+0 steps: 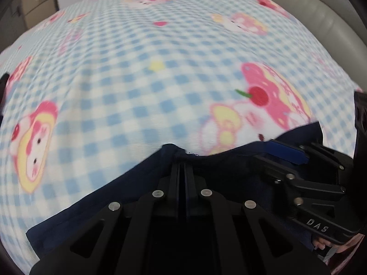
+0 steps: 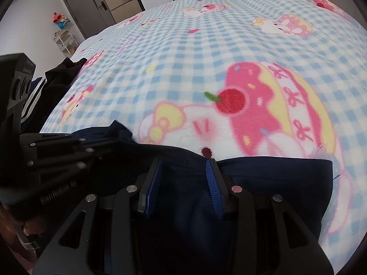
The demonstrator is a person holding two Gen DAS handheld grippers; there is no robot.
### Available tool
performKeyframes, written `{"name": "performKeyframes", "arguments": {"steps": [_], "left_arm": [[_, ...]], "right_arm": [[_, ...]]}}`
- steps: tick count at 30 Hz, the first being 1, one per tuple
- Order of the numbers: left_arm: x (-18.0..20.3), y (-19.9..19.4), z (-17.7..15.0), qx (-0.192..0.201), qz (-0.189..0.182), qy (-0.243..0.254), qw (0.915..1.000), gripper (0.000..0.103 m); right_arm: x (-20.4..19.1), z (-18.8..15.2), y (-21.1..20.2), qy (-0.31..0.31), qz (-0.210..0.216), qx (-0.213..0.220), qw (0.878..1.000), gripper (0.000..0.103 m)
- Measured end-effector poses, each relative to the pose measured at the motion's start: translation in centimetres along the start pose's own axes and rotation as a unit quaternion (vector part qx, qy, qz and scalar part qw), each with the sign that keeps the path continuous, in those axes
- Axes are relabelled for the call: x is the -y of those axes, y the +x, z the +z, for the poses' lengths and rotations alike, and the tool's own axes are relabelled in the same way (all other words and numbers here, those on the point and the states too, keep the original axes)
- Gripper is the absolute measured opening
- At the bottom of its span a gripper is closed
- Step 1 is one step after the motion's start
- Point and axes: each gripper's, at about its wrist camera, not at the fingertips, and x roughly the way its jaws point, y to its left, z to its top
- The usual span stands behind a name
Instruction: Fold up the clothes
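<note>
Left wrist: left gripper jaws pressed together, pinching the navy garment edge at 6 o'clock.
Garment lies on checked blanket; right gripper sits at 4 o'clock, just beside.

Right wrist: right gripper jaws spread, fabric btwn them, not gripped.
Navy cloth fills 6 o'clock, dark clothes pile at 9. Fold looks barely begun; most left to do.

Both wrist views look forward, low and close, over a checked blanket toward its far edge. They share the cherry print; each sees the other gripper beside it.
</note>
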Motion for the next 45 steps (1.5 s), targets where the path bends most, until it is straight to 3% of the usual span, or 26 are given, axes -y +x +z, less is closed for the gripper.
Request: {"name": "performKeyframes", "arguments": {"steps": [4,10,12,15,17,20,25,27,29,32,38,42,43,45], "left_arm": [[-0.8,-0.9,-0.2,0.019,-0.01,-0.016,0.9996,0.005],[-2.4,-2.8,-0.5,0.059,-0.063,-0.064,0.9942,0.008],[-2.1,-3.1,-0.6,0.057,-0.075,-0.051,0.9943,0.008],[-1.0,-2.9,-0.7,0.052,-0.091,-0.031,0.994,0.009],[-0.4,-2.3,-0.3,0.045,-0.093,-0.026,0.9943,0.017],[0.5,-0.5,0.5,0.019,-0.077,-0.018,0.9967,0.036],[1.4,1.3,0.5,-0.005,-0.052,-0.004,0.9986,0.035],[1.5,1.2,0.5,-0.003,-0.055,-0.004,0.9984,0.028],[1.4,1.1,0.5,-0.001,-0.059,-0.009,0.9982,0.009],[0.9,0.5,0.7,0.012,-0.057,-0.023,0.998,0.007],[-1.2,-2.1,1.5,0.043,-0.098,-0.055,0.9927,0.007],[-1.5,-1.5,2.2,0.035,-0.11,-0.048,0.9922,0.007],[-1.4,-0.9,2.4,0.025,-0.113,-0.043,0.9923,0.012],[-1.7,0.5,2.3,0.007,-0.074,-0.052,0.9958,0.013]], "right_arm": [[0.6,0.1,-0.6,0.01,-0.005,0.007,1.0,0.04],[2.1,0.4,-2.8,0.033,-0.014,0.012,0.999,0.04],[2.6,0.5,-4.6,0.038,-0.021,0.02,0.999,0.04],[4.0,0.4,-7.3,0.033,-0.071,0.043,0.996,0.054],[5.2,0.1,-8.0,0.036,-0.094,0.044,0.994,0.057],[7.4,-0.2,-7.0,0.062,-0.072,0.017,0.995,0.057],[9.7,-0.8,-4.8,0.11,-0.019,-0.011,0.994,0.06],[9.4,-0.7,-4.6,0.104,-0.014,-0.008,0.994,0.06],[8.8,-0.7,-4.8,0.093,-0.005,-0.001,0.996,0.051],[7.9,-0.5,-5.2,0.074,0.006,0.01,0.997,0.008],[7.2,-0.3,-8.6,0.063,-0.016,0.057,0.996,0.006],[7.2,-0.2,-9.7,0.066,-0.019,0.073,0.995,0.007],[7.4,-0.4,-9.3,0.069,-0.022,0.067,0.995,0.007],[8.1,-0.7,-8.0,0.081,-0.028,0.048,0.995,0.008]]}}
